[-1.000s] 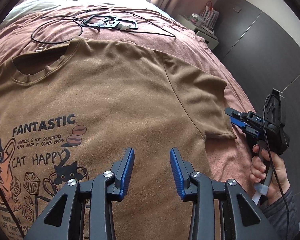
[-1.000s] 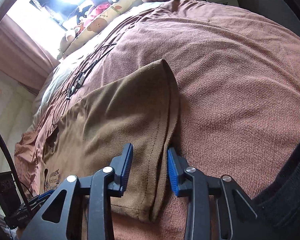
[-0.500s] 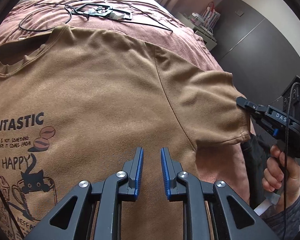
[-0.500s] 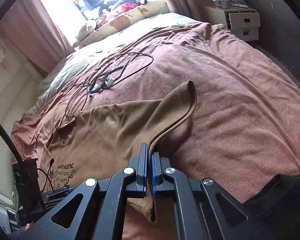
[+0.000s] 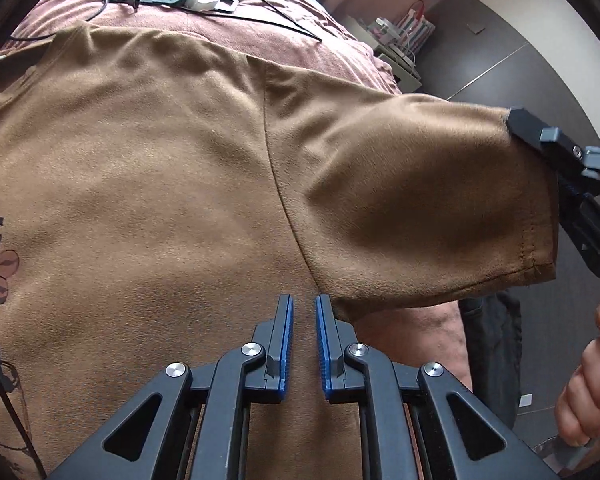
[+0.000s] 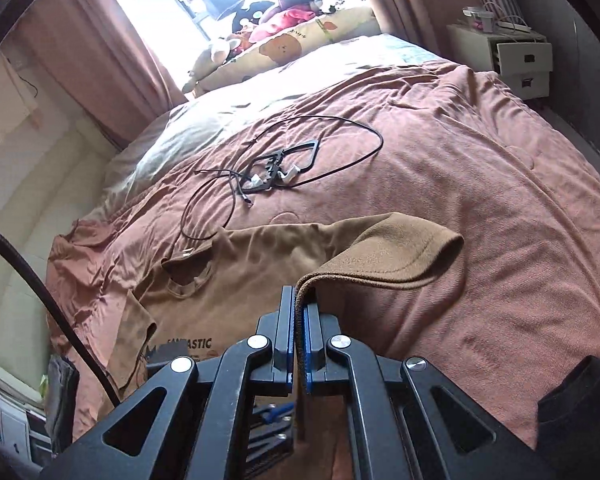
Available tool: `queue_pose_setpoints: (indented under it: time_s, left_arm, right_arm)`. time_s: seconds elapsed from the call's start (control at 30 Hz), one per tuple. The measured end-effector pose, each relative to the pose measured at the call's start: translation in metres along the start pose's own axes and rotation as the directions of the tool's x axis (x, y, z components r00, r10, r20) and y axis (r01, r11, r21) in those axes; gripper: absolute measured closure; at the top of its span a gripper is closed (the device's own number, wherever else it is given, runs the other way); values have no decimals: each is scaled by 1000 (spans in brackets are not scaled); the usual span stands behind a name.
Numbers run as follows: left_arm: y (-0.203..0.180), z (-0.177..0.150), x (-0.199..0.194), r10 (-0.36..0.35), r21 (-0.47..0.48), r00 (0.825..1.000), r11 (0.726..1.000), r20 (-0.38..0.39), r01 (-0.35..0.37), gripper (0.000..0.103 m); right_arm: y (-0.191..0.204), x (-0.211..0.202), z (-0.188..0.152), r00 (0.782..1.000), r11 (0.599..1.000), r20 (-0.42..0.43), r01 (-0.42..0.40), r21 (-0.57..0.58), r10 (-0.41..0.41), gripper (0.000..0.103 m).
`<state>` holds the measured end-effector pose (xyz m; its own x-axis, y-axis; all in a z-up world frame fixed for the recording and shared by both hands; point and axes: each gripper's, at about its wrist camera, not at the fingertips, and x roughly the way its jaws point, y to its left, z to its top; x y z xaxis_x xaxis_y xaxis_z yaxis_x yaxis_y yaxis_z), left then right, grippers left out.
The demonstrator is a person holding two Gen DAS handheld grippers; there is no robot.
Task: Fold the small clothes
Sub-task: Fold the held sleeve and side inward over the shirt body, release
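Note:
A brown T-shirt (image 5: 160, 184) with a cat print lies face up on the bed; it also shows in the right wrist view (image 6: 260, 264). My right gripper (image 6: 299, 300) is shut on the hem of the shirt's sleeve (image 6: 404, 252) and holds it lifted off the bed. In the left wrist view the lifted sleeve (image 5: 420, 208) hangs from that gripper (image 5: 516, 120) at the right. My left gripper (image 5: 303, 308) hovers over the shirt's side below the armpit, its jaws nearly closed with a narrow gap and nothing between them.
A pink-brown bedspread (image 6: 500, 184) covers the bed. Black cables and a small black frame (image 6: 284, 164) lie beyond the shirt's collar. Pillows and soft toys (image 6: 284, 48) are at the head. A white drawer unit (image 6: 520, 56) stands at the right.
My right gripper closed on the sleeve hem and lifted it up and inward. My left gripper narrowed its jaws and moved right toward the shirt's side.

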<state>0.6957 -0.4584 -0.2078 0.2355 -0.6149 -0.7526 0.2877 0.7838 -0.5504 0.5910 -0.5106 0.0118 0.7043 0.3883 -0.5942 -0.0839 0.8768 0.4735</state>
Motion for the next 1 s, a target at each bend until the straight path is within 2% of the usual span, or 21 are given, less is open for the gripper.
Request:
queue_pose_setpoints:
  time_s: [0.13,0.27,0.53,0.77,0.83,0.9,0.93,0.97,1.0]
  left_arm:
    - [-5,-5,10,4,12,1000,1000,-23,-4,94]
    - [0,-1,4,-28,24,998,999,-49,29,94]
    - [41,12,-53,57,-16,998,998,27,-56,94]
    - [70,16,-96,117,-59,991,992,68,-113,94]
    - [76,16,-111,133,-67,988,989,80,-128,94]
    - [81,16,-118,152,-71,985,987,84,-146,94]
    - [82,17,-122,159,-74,984,986,86,-153,94]
    - [84,17,-124,166,-79,983,984,85,-159,94]
    - [85,17,-125,171,-80,982,983,80,-165,92]
  right_arm:
    - [3,9,-1,999,999,-22,-28,15,29,103]
    - [12,16,-2,998,999,-27,-50,4,50,103]
    - [35,43,-9,994,996,-68,-85,-14,84,103]
    - [68,81,-25,979,994,-186,-98,-57,85,102]
    - [74,83,-24,972,990,-202,-130,-55,117,101]
    - [73,80,-22,974,988,-186,-142,-54,129,77]
    - [70,75,-22,979,989,-163,-137,-58,125,33]
    - [67,70,-23,983,990,-137,-129,-63,119,11]
    - [64,65,-25,988,991,-107,-115,-68,108,11]
